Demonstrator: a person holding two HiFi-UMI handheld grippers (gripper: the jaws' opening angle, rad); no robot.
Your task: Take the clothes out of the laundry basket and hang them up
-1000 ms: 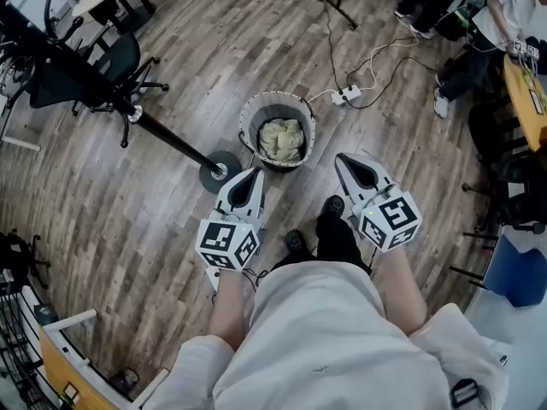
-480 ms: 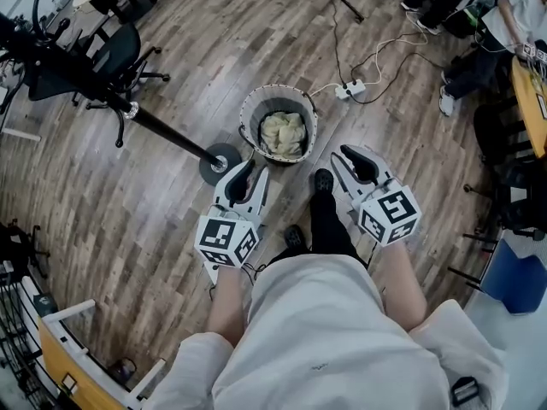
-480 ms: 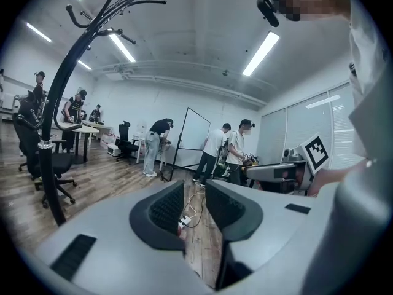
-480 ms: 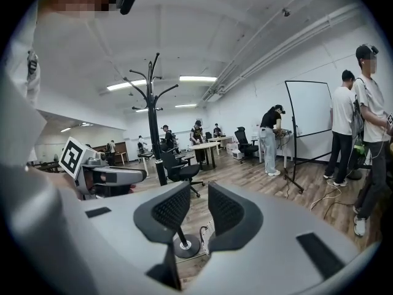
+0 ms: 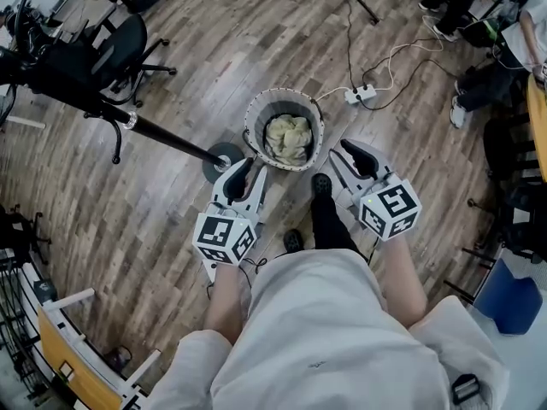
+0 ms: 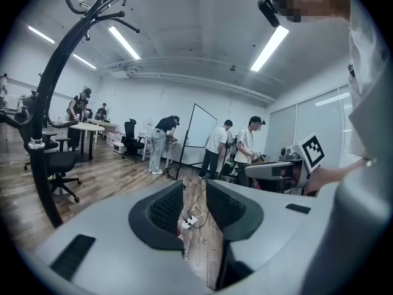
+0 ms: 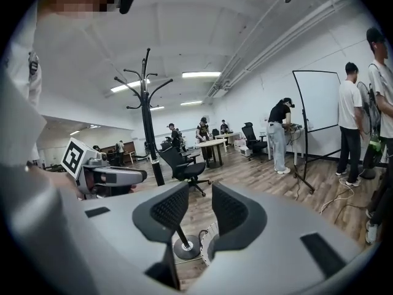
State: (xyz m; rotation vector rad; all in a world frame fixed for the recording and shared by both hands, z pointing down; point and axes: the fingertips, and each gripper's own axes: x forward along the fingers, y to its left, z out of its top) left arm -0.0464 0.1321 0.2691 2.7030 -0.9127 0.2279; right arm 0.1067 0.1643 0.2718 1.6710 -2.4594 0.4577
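A round grey laundry basket (image 5: 256,120) stands on the wood floor and holds a heap of pale yellow-green clothes (image 5: 288,137). My left gripper (image 5: 242,174) hovers just short of the basket's near left rim. My right gripper (image 5: 351,155) hangs to the right of the basket. Both sets of jaws are opening, with nothing between them. In the left gripper view the left gripper (image 6: 194,205) frames only floor and a power strip (image 6: 188,222). In the right gripper view the right gripper (image 7: 199,211) points over the basket's rim (image 7: 211,233) towards the black coat rack (image 7: 147,118).
The coat rack's pole (image 5: 162,137) slants in from the left to its round base (image 5: 220,160) beside the basket. Cables and a power strip (image 5: 361,95) lie behind the basket. An office chair (image 5: 120,49) stands at the upper left. Several people work at desks further off.
Both grippers' jaws have parted from shut. The person has stepped forward, so the basket now lies closer to the two grippers.
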